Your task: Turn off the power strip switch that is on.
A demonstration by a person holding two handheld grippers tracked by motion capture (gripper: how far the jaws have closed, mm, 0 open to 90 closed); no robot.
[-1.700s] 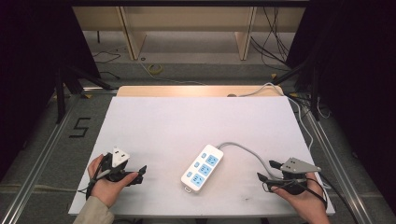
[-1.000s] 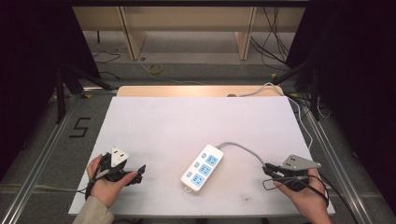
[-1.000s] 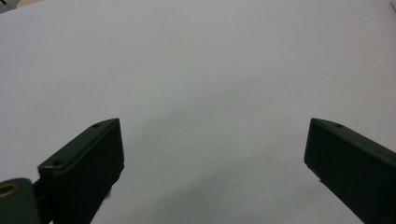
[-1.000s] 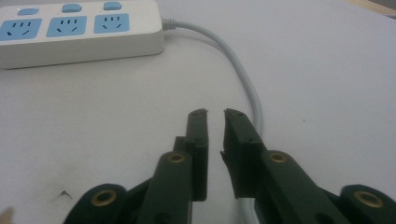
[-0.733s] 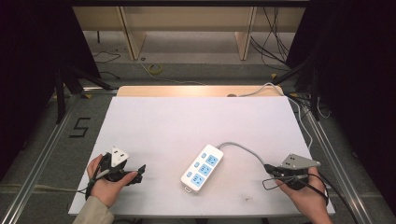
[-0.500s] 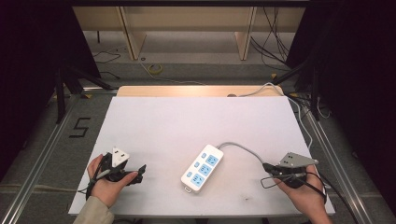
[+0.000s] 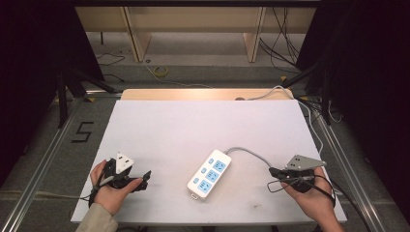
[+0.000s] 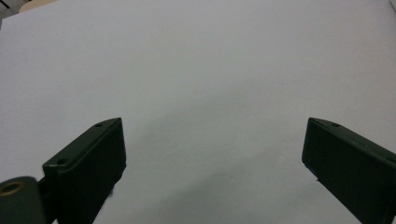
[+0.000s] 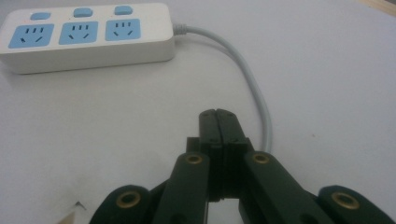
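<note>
A white bench point(image 7: 203, 125) fills the middle of the high view. In the lower middle of that frame lies a white power strip point(image 7: 209, 174) with three blue sockets, set at a slant, its grey cord point(image 7: 251, 153) curving off toward the right edge. At lower left, your left hand point(image 7: 112, 189) holds the left tongs point(image 8: 212, 163), their jaws spread wide over bare bench. At lower right, your right hand point(image 7: 309, 193) holds the right tongs point(image 9: 218, 119), jaws pressed together with nothing between them. In the right gripper view the power strip sits at upper left, well apart from the jaw tips, and the cord passes just beside them.
</note>
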